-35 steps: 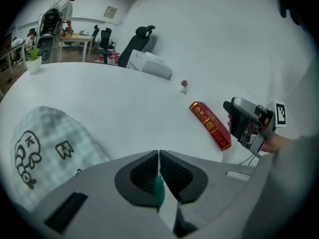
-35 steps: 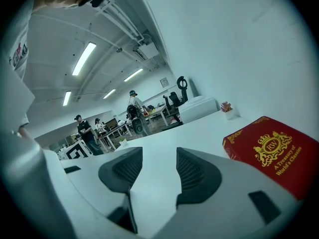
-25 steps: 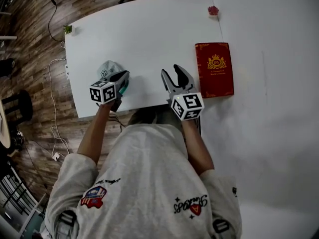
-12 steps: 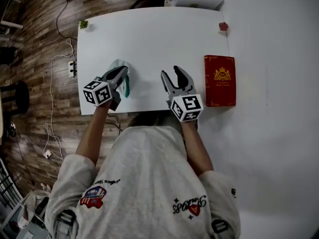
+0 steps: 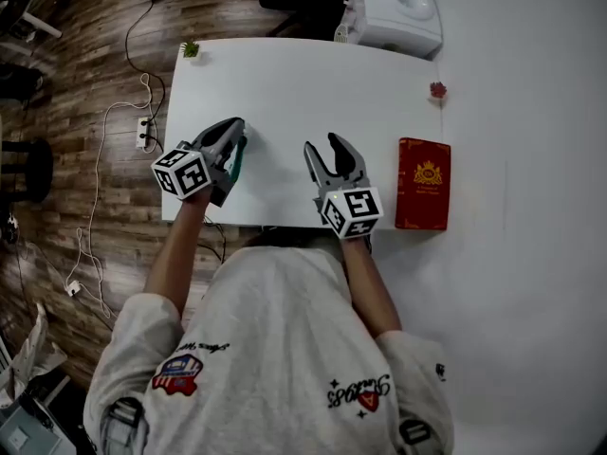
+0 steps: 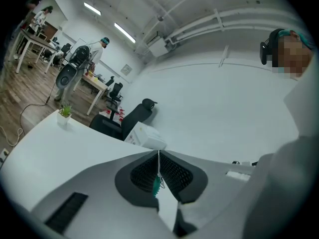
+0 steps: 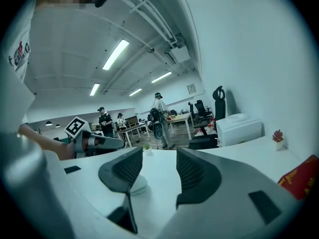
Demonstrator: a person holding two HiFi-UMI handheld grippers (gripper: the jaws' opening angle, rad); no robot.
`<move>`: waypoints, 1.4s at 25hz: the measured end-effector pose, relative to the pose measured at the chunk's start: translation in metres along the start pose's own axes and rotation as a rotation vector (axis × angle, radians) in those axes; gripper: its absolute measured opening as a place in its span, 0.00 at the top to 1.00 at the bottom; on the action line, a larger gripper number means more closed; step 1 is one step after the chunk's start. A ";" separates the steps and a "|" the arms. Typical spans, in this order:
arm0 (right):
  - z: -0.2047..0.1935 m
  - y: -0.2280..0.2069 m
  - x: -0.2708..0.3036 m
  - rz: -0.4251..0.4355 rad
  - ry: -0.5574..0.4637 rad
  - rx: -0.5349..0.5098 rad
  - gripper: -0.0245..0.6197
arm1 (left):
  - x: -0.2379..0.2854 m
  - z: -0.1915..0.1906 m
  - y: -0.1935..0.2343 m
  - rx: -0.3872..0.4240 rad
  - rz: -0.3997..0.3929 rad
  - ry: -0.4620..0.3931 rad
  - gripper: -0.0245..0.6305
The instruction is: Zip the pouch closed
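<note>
Left gripper view: the left gripper (image 6: pixel 158 156) is seen clamped shut on a thin teal tab (image 6: pixel 156 184), taken to be the pouch's zip pull or strap; which of the two cannot be told. In the right gripper view, the right gripper (image 7: pixel 159 156) is held wide with nothing between its jaws, and the pouch (image 7: pixel 135 184) is seen as a pale rounded shape low by the table (image 5: pixel 285 83), just past that gripper's left jaw and under the left gripper's tips. Whether it rests or hangs cannot be made out, nor can its long axis be read. The pouch is thus placed leftward of the right gripper, so a reach across bare tabletop is judged needed to steady it. The red book (image 5: pixel 423 183), white box (image 5: pixel 394 12) and small plant (image 5: pixel 191 48) are kept well apart from that path.
</note>
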State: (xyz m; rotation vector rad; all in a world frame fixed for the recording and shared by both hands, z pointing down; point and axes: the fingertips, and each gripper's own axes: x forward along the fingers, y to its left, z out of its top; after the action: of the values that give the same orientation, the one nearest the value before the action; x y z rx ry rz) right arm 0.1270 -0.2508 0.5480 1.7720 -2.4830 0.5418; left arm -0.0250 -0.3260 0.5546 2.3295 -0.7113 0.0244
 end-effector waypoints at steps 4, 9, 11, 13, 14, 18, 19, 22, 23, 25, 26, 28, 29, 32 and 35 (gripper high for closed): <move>0.015 0.017 0.010 0.041 -0.024 -0.037 0.65 | -0.011 0.026 -0.001 0.015 0.000 -0.058 0.95; 0.035 0.032 0.019 0.065 -0.051 -0.073 0.64 | -0.031 0.055 -0.008 0.036 -0.013 -0.126 0.95; 0.039 0.036 0.020 0.074 -0.060 -0.083 0.64 | -0.037 0.066 -0.013 0.031 -0.024 -0.160 0.95; 0.041 0.040 0.019 0.080 -0.067 -0.089 0.64 | -0.044 0.078 -0.021 0.039 -0.043 -0.190 0.95; 0.043 0.042 0.018 0.081 -0.071 -0.091 0.64 | -0.047 0.084 -0.026 0.046 -0.056 -0.203 0.95; 0.052 0.048 0.012 0.082 -0.094 -0.103 0.65 | -0.060 0.107 -0.043 0.086 -0.083 -0.245 0.95; 0.056 0.049 0.010 0.082 -0.101 -0.107 0.65 | -0.065 0.112 -0.046 0.099 -0.084 -0.253 0.95; 0.065 0.052 0.005 0.082 -0.120 -0.115 0.65 | -0.077 0.122 -0.055 0.151 -0.078 -0.268 0.95; 0.067 0.054 0.005 0.084 -0.124 -0.118 0.65 | -0.081 0.125 -0.056 0.166 -0.074 -0.271 0.95; 0.069 0.061 0.003 0.092 -0.127 -0.127 0.65 | -0.090 0.131 -0.059 0.184 -0.069 -0.278 0.95; 0.069 0.065 0.002 0.097 -0.127 -0.133 0.65 | -0.094 0.133 -0.061 0.188 -0.069 -0.281 0.95; 0.068 0.071 -0.001 0.107 -0.125 -0.145 0.65 | -0.102 0.136 -0.064 0.193 -0.068 -0.285 0.95; 0.068 0.074 -0.002 0.112 -0.124 -0.150 0.65 | -0.106 0.136 -0.065 0.196 -0.067 -0.286 0.95; 0.068 0.079 -0.005 0.120 -0.126 -0.161 0.65 | -0.116 0.136 -0.066 0.199 -0.064 -0.289 0.95; 0.071 0.084 -0.006 0.127 -0.135 -0.168 0.65 | -0.124 0.134 -0.067 0.195 -0.063 -0.296 0.95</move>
State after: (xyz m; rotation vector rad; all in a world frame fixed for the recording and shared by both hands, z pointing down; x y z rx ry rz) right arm 0.0632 -0.2426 0.4588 1.6491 -2.6545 0.2170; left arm -0.1199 -0.3089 0.3861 2.5716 -0.8088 -0.2980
